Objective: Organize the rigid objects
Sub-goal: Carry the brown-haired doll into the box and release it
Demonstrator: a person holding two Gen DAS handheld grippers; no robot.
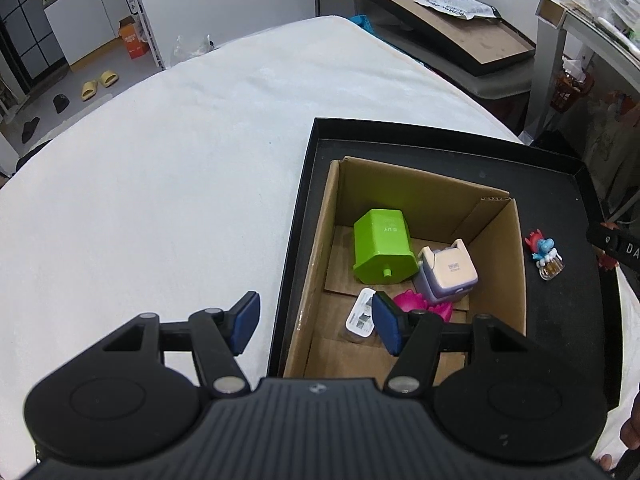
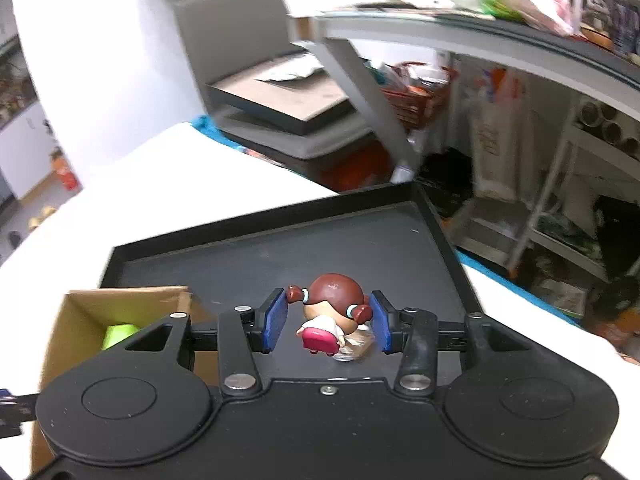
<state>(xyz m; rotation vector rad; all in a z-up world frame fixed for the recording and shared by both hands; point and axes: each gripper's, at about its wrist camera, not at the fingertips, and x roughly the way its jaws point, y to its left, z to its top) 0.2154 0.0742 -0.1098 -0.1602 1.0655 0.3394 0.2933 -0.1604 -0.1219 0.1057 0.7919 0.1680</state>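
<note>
Left gripper (image 1: 316, 326) hangs wide open and empty over the cardboard box (image 1: 520, 264)'s near-left wall. Right gripper (image 2: 329, 324) has the pigtailed girl figurine (image 2: 332, 316) between its pads above the black tray (image 2: 256, 224); real contact I can't tell. I'd squeeze the head squarely before carrying it to the box.

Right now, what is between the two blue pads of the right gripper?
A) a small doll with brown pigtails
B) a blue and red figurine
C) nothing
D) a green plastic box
A: in the right wrist view the small doll with brown pigtails stands on the black tray between the blue pads of the right gripper, whose jaws are wide and do not clearly touch it.
</note>
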